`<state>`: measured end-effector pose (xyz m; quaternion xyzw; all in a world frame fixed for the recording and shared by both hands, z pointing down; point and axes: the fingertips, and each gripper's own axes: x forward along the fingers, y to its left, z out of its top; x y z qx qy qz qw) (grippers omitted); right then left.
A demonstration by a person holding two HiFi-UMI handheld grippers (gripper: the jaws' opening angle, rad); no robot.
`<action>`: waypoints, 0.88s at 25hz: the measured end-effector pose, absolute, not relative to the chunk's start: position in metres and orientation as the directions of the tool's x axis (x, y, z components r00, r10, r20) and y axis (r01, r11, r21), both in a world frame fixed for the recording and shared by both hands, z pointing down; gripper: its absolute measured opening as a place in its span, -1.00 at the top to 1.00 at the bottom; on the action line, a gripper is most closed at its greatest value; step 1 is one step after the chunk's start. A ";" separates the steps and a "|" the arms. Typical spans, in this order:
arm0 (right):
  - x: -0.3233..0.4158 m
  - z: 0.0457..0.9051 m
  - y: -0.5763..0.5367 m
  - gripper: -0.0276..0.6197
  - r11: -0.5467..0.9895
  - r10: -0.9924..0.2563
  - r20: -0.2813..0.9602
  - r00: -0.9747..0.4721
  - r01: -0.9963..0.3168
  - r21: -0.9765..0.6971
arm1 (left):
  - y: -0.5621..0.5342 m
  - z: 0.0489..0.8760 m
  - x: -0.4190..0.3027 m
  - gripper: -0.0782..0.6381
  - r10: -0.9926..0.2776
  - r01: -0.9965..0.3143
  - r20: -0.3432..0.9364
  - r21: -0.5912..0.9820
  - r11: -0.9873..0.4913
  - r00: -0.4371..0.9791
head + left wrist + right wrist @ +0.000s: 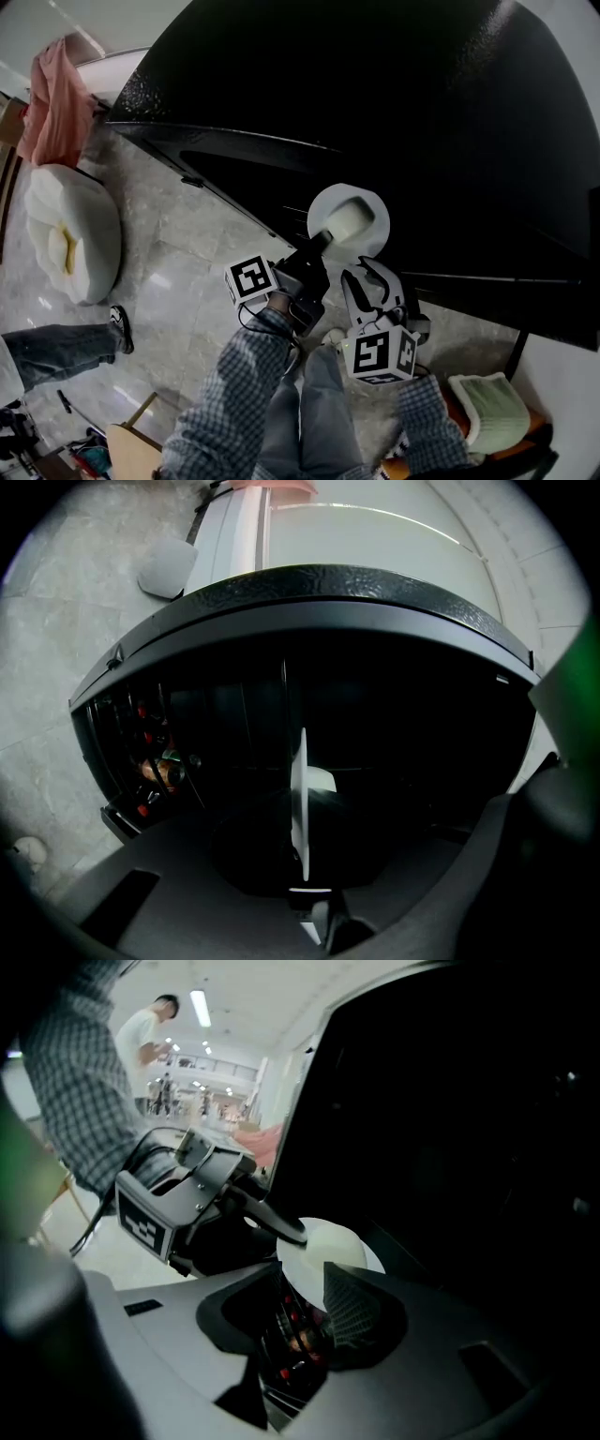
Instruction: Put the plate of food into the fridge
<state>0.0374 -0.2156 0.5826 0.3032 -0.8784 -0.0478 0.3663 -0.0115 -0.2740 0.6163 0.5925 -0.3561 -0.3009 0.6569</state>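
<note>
A white plate (361, 204) bearing a pale lump of food (349, 223) hangs at the dark opening of the black fridge (422, 112). My left gripper (322, 242) is shut on the plate's near rim. In the left gripper view the plate (298, 799) shows edge-on between the jaws of my left gripper (305, 892), with the food (321, 780) on its right side. My right gripper (370, 278) stands open just right of the left one, below the plate, with nothing in it. In the right gripper view the plate (314, 1246) lies just beyond my right gripper (300, 1307).
The fridge's inside is very dark; a door shelf with bottles (150, 766) shows at its left. On the floor lie a white cushion (70, 234) and pink cloth (52, 98). A person's leg and shoe (66, 342) are at the left, a green-cushioned chair (492, 412) at the lower right.
</note>
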 end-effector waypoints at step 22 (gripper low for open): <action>0.024 0.610 -0.224 0.79 0.727 -0.654 0.659 -0.372 -0.068 0.684 | -0.281 0.612 -0.011 0.67 -0.800 -0.099 0.124 0.992 0.081 0.587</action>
